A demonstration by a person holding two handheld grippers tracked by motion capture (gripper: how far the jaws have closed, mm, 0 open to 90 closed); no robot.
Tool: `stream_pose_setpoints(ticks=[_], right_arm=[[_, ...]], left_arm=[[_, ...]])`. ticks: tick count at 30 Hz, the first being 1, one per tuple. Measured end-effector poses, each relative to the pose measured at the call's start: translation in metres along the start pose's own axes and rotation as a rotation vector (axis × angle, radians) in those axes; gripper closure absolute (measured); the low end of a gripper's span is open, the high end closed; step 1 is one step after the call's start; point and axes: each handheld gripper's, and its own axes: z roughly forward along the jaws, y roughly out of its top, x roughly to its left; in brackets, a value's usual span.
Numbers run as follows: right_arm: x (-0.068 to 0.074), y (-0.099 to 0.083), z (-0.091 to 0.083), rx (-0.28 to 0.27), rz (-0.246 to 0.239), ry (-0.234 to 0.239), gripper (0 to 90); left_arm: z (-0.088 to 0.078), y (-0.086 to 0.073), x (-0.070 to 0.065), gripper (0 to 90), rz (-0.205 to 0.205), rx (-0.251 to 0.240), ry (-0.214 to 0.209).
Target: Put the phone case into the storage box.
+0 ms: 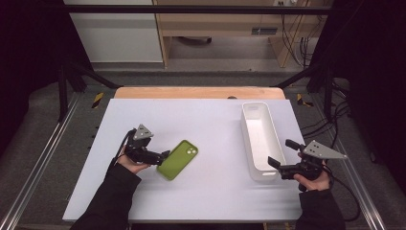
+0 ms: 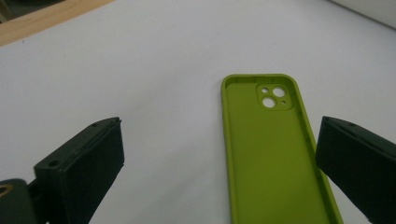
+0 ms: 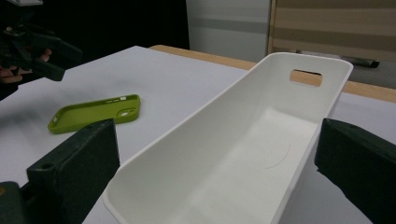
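Just beside the left gripper point(image 1: 164, 154)'s spread fingers, green phone case point(image 1: 177, 159) flat.

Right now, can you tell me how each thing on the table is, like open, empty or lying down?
Green phone case: lying flat, hollow side up, empty, not held.
White bin: upright, empty, near end between the right gripper's jaws.
Left gripper: open, its jaws either side of the case, not pressing it.
Right gripper: open around the bin's end.

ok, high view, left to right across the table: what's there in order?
Left gripper, black, jaws open → lime-green soft phone case lying flat → long white plastic bin → right gripper, black, jaws open around the bin's near end.
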Motion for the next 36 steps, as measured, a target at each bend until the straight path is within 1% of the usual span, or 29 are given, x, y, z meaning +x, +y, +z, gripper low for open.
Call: stream_pose_setpoints(ticks=[8, 17, 20, 26, 29, 31, 36], right_arm=[[0.0, 0.0, 0.0, 0.003, -0.004, -0.004, 0.5], [0.0, 0.0, 0.0, 0.004, -0.004, -0.005, 0.5], [0.0, 0.0, 0.0, 0.004, -0.002, -0.006, 0.5], [0.0, 0.0, 0.0, 0.005, -0.004, -0.006, 0.5], [0.0, 0.0, 0.0, 0.005, -0.004, -0.005, 0.5], [0.0, 0.0, 0.0, 0.004, -0.002, -0.004, 0.5], [0.0, 0.0, 0.0, 0.006, -0.002, -0.006, 0.5]], left_arm=[[0.01, -0.003, -0.001, 0.0, 0.007, 0.039, -0.007], [0.023, -0.007, -0.002, 0.0, 0.004, 0.088, -0.013], [0.027, -0.009, -0.004, 0.5, 0.011, 0.108, -0.012], [0.033, -0.011, -0.004, 2.4, 0.006, 0.135, -0.009], [0.035, -0.012, -0.004, 5.6, -0.004, 0.144, -0.002], [0.036, -0.013, -0.005, 8.1, -0.013, 0.147, -0.004], [0.039, -0.015, -0.007, 19.5, -0.012, 0.166, -0.003]])
